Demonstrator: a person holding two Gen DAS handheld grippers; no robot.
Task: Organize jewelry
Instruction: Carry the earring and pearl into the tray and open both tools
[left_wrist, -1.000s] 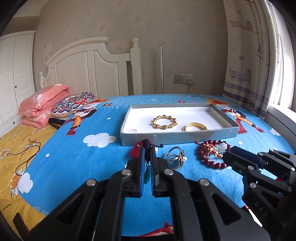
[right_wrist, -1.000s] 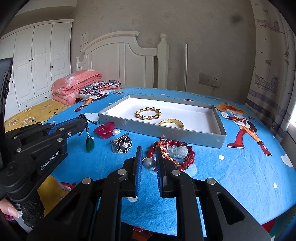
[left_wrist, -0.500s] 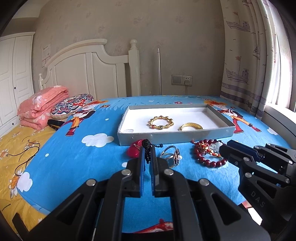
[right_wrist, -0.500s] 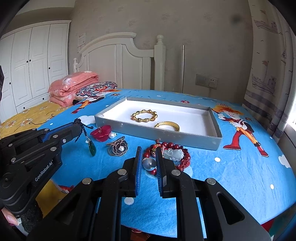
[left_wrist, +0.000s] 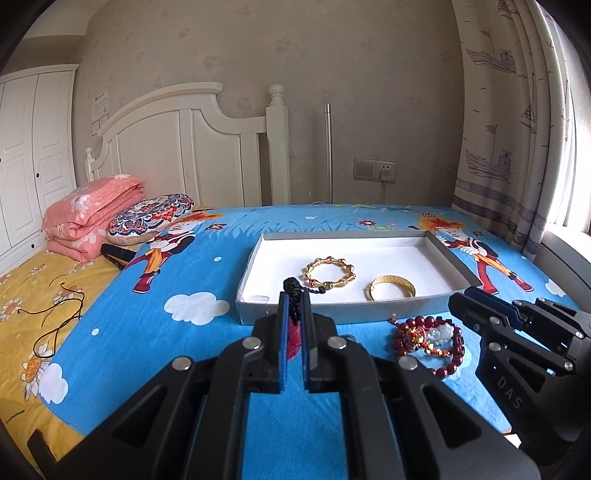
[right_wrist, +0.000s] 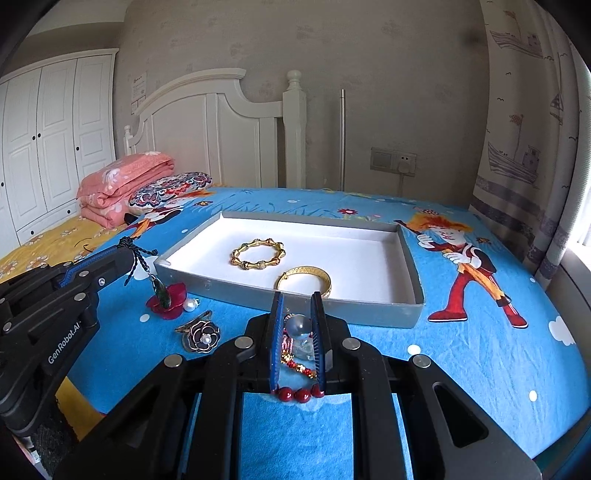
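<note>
Left gripper (left_wrist: 293, 306) is pinching the black cord (left_wrist: 292, 290) mid-frame, while right gripper (right_wrist: 297, 317) clamps a pearl bead (right_wrist: 300, 326) at lower center.

Jewelry partly sorted: two gold bangles in the tray, the rest on the blue bedspread.

The grey tray (right_wrist: 410, 258) with its white lining holds a segmented gold bracelet (right_wrist: 258, 253) and a plain gold bangle (right_wrist: 306, 277), near each other. In front of it lie a red bead bracelet (left_wrist: 428, 338), a black flower brooch (right_wrist: 202, 335), a red flower piece (right_wrist: 177, 301) and a pearl (right_wrist: 190, 305); a dark green pendant (right_wrist: 161, 291) hangs from a black cord (right_wrist: 136, 254).
</note>
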